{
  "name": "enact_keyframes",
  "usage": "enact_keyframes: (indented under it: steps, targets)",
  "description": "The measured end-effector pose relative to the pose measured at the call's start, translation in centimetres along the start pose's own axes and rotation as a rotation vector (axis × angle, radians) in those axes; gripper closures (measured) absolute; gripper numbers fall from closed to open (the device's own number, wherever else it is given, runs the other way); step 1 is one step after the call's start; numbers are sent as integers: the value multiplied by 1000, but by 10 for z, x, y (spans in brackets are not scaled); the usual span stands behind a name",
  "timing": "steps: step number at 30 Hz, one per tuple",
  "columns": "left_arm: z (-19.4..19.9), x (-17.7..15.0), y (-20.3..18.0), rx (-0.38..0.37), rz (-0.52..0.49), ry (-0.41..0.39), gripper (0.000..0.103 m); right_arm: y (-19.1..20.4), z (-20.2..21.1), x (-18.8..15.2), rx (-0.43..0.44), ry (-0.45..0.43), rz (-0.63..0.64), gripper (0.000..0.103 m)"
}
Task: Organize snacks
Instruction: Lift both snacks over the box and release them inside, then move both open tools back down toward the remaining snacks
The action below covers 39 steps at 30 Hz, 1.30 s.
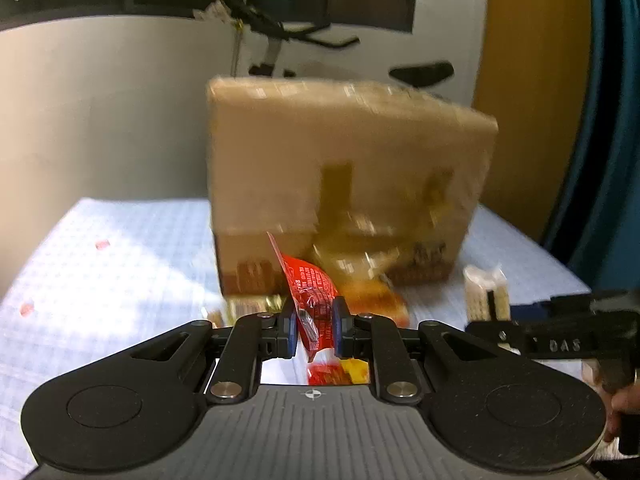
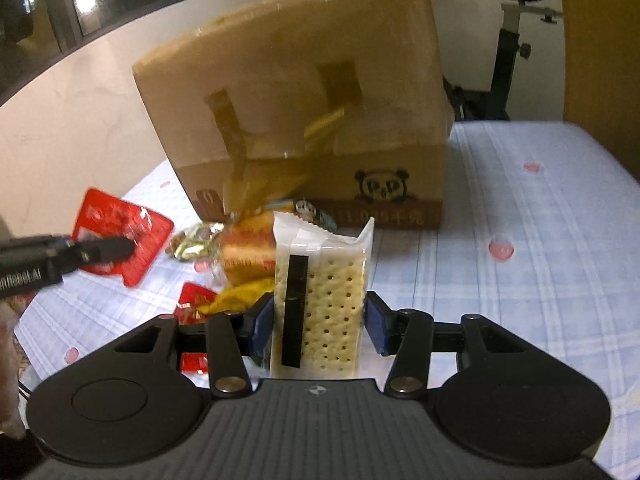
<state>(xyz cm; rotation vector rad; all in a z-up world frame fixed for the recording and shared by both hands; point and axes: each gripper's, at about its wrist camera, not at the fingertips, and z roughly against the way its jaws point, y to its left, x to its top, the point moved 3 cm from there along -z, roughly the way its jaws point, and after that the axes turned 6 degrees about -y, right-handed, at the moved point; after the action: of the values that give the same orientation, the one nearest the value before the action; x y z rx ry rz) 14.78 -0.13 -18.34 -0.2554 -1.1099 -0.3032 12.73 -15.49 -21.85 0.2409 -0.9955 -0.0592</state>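
Note:
My left gripper (image 1: 315,326) is shut on a flat red snack packet (image 1: 310,300), held up edge-on above the table; the same red packet (image 2: 120,236) shows at the left of the right wrist view, pinched by the left gripper (image 2: 120,249). My right gripper (image 2: 320,322) is shut on a clear pack of pale crackers (image 2: 326,300), held upright; in the left wrist view that cracker pack (image 1: 486,294) sits at the right with the right gripper (image 1: 496,320) around it. Loose snacks lie in a pile (image 2: 244,256) in front of a tall cardboard box (image 2: 304,120).
The cardboard box (image 1: 344,184) stands at the table's far middle on a light blue checked cloth (image 2: 520,280). More red sachets (image 2: 192,302) and a yellow wrapper (image 2: 240,298) lie near my right gripper. An exercise bike (image 2: 516,40) and a white wall stand behind.

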Motion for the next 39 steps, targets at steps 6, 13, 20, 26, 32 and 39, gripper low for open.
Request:
enact_keyframes:
  steps: [6, 13, 20, 26, 32, 39]
  targets:
    - [10, 40, 8, 8, 1, -83, 85, 7, 13, 29, 20, -65, 31, 53]
    - [20, 114, 7, -16, -37, -232, 85, 22, 42, 109, 87, -238, 91, 53]
    - [-17, 181, -11, -36, -98, -286, 85, 42, 34, 203, 103, -414, 198, 53]
    - [-78, 198, -11, -5, -86, -208, 85, 40, -21, 238, 44, -414, 219, 53]
    - [-119, 186, 0, 9, -78, -90, 85, 28, -63, 226, 23, -292, 188, 53]
    - [-114, 177, 26, 60, -25, -112, 32, 14, -70, 209, -6, -249, 175, 42]
